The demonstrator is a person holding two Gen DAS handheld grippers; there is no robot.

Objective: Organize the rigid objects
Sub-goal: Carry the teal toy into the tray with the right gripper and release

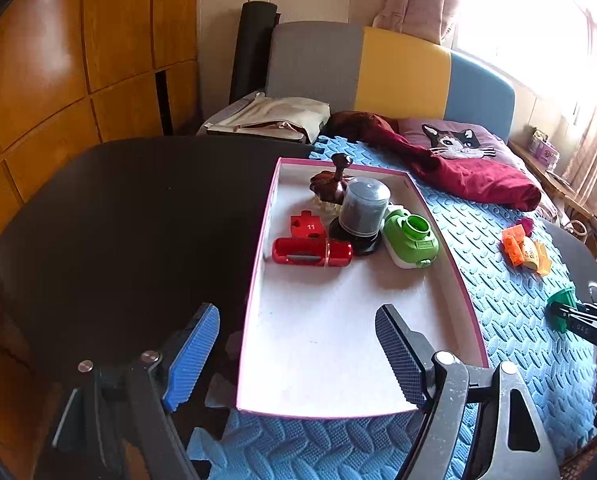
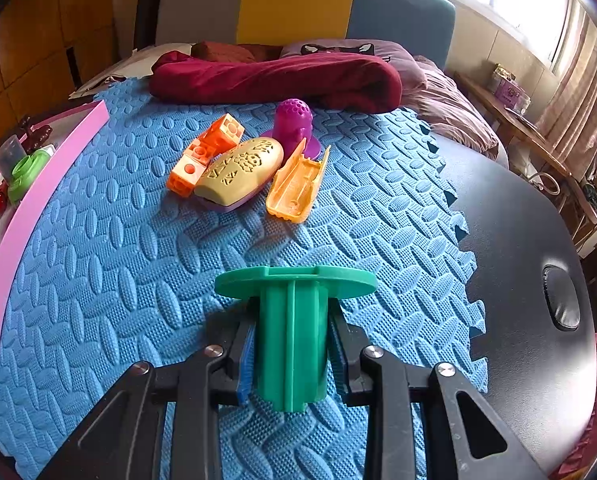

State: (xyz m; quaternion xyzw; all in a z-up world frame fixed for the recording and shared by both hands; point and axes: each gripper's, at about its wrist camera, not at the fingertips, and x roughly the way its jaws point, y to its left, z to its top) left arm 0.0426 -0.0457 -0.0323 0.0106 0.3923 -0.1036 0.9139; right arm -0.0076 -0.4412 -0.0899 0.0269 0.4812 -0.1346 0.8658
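Note:
My right gripper [image 2: 292, 344] is shut on a green plastic spool [image 2: 292, 320] with a round flange, held over the blue foam mat [image 2: 118, 248]; it also shows in the left wrist view [image 1: 562, 312]. My left gripper [image 1: 298, 344] is open and empty above the near end of the pink-rimmed white tray [image 1: 258, 264]. The tray holds a red cylinder [image 1: 312, 252], a red puzzle piece [image 1: 308, 224], a grey capped container [image 1: 364, 208], a green toy camera [image 1: 410, 240] and a dark brown carved piece [image 1: 334, 180]. On the mat lie orange blocks [image 2: 206, 152], a cream patterned shell [image 2: 240, 172], an orange case half [image 2: 296, 188] and a purple perforated toy [image 2: 294, 124].
A dark red cloth [image 2: 274, 76] and a cat pillow [image 1: 454, 142] lie at the mat's far edge. The black table [image 1: 118, 220] extends left of the tray and right of the mat [image 2: 538, 260]. A wooden wardrobe [image 1: 58, 60] stands at the left. A bag [image 1: 266, 120] sits behind the table.

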